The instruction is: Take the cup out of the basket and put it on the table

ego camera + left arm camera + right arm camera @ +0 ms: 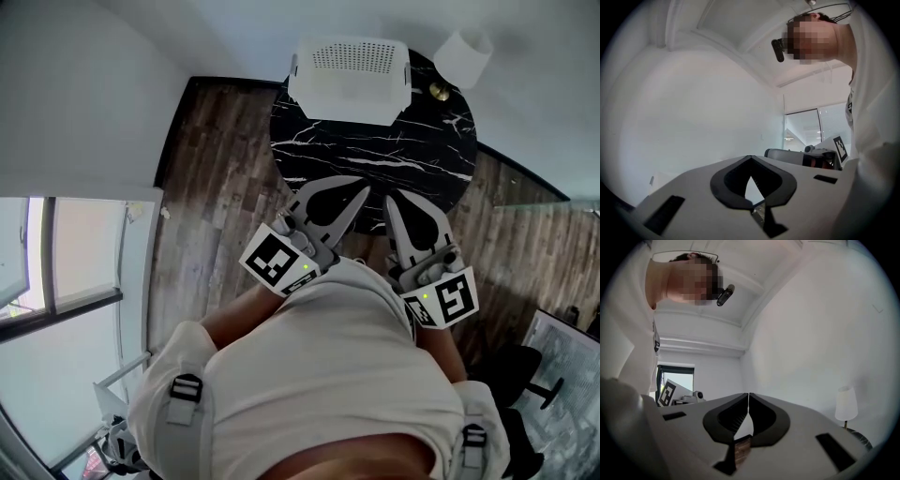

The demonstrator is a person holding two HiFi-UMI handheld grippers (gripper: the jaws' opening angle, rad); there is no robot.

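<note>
Basket (349, 94) stands at the table's (375, 155) far edge; nearer, left gripper (359, 194) and right gripper (391, 202) hover side by side, jaws clenched, empty.

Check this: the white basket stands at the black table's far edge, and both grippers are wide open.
Not open: the left gripper and the right gripper are both shut and empty, as the two gripper views show. The rest holds.

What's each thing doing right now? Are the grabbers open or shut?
Left gripper: shut, empty.
Right gripper: shut, empty, beside the left one.
Basket: upright on the far side of the table; inside hidden.
Lamp: upright beyond the table.
Cup: not in sight.
</note>
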